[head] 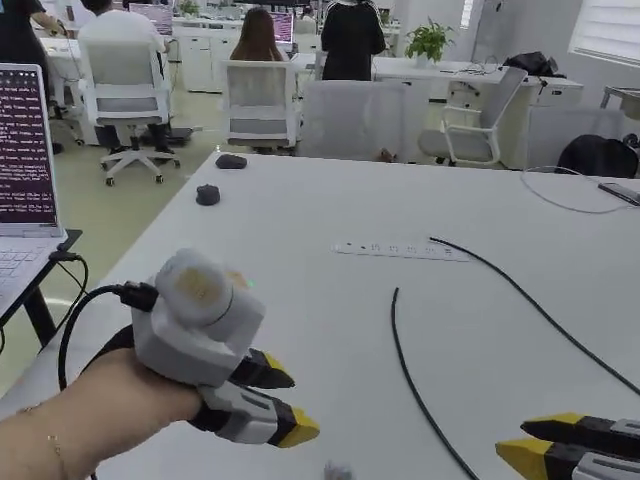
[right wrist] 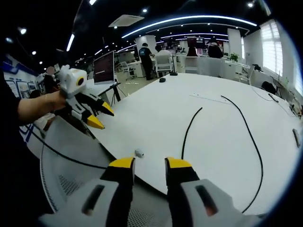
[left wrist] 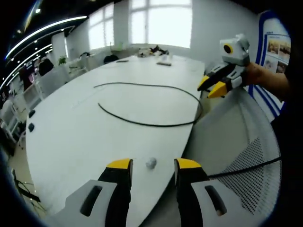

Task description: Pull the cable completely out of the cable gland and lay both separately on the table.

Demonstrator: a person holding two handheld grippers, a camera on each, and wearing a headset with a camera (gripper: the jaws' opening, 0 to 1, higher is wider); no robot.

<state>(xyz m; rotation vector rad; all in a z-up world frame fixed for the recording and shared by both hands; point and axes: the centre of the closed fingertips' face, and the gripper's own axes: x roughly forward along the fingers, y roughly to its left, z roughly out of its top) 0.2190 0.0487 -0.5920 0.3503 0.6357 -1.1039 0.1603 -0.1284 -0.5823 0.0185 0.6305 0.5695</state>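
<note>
A long black cable (head: 420,395) lies loose in a curve on the white table (head: 300,230); its free end is bare. A small grey cable gland (head: 337,470) rests by itself near the table's front edge, apart from the cable. My left gripper (head: 297,405) hovers open at the lower left with nothing between its yellow tips. In the left gripper view, the gland (left wrist: 151,163) lies just beyond the left gripper (left wrist: 154,166). My right gripper (head: 535,438) is open at the lower right. From the right gripper (right wrist: 150,163), the gland (right wrist: 139,152) sits slightly left ahead, and the cable (right wrist: 189,127) lies beyond.
A white power strip (head: 400,250) lies mid-table, with two dark mice (head: 207,194) at the far left. A laptop (head: 25,150) stands on a side stand at the left. Office chairs and people fill the back. A mesh chair (left wrist: 246,156) sits below the table edge.
</note>
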